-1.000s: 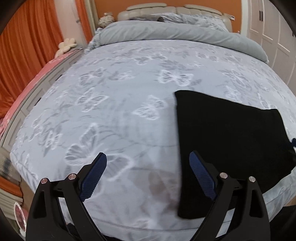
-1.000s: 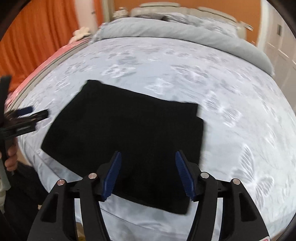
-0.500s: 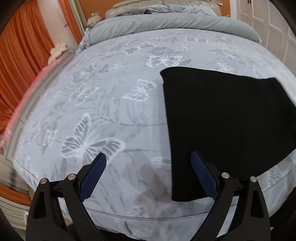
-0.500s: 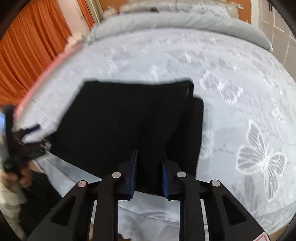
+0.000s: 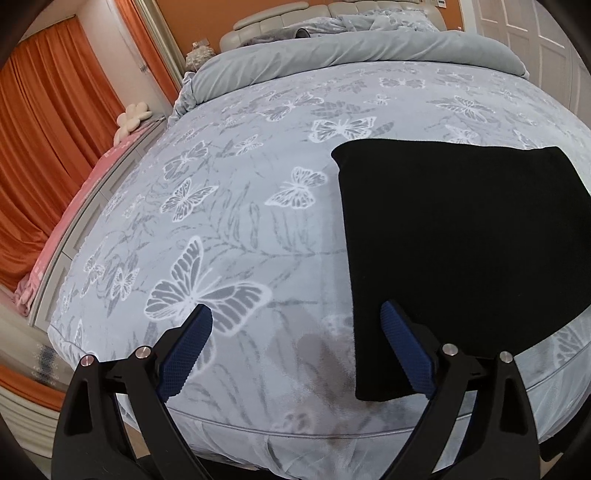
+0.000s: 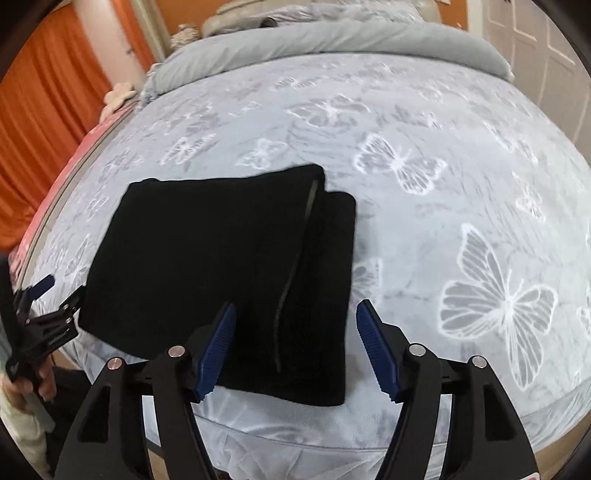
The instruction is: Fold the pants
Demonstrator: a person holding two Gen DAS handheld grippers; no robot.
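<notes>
Black pants [image 6: 221, 266] lie on a grey bedspread [image 5: 240, 229] with white butterflies.

A: What fills most of the room?

B: A big bed [image 5: 258, 229], its pale blue cover printed with white butterflies, a grey duvet [image 5: 351, 51] rolled near the padded headboard [image 5: 266, 22].

A: And around it?

B: Orange curtains [image 5: 44, 155] hang at the left, the far wall [image 5: 192, 14] is orange too, and white panelled doors [image 5: 524, 26] stand at the right. A flower-shaped cushion [image 5: 133, 118] lies on pink bedding beside the curtains.
</notes>
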